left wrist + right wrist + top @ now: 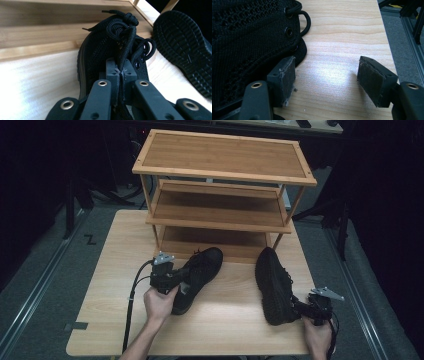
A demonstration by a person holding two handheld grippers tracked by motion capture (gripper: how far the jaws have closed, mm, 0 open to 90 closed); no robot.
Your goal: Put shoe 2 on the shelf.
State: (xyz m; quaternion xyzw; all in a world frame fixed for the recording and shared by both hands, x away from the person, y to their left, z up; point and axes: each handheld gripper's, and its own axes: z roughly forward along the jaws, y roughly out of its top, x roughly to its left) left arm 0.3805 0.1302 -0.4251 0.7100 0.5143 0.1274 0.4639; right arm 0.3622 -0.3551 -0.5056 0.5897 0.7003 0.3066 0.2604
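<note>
A wooden shoe rack (223,180) with three shelves is seen at the far side of the worktop (115,270). Two black shoes are laid in front of it. The left shoe (200,272) is set upright, with its toe pointed at the bottom shelf of the rack. The right shoe (272,285) is tipped onto its side, near the right edge of the worktop, and is well apart from the left shoe.

The left tongs (181,279) are held by a hand (159,302) at the back part of the left shoe. They are squeezed shut on a black lace (124,50) (the lace is pinched right between the two pads). The way ahead of the left shoe is blocked by the rack.

The right tongs (305,309) are held by the other hand (318,335) at the near end of the right shoe. They are spread wide, and nothing is gripped.

From the high view, the whole rack and both shoes are shown, but the pads are too small to be made out. In the left gripper view, the knot of laces and the bumpy sole of the right shoe (185,47) are seen up close. In the right gripper view, the right tongs (327,77) are shown above bare wood, with one pad just beside the mesh side of the right shoe (249,45). A dark floor and a metal rail (412,45) are seen past the worktop edge.
</note>
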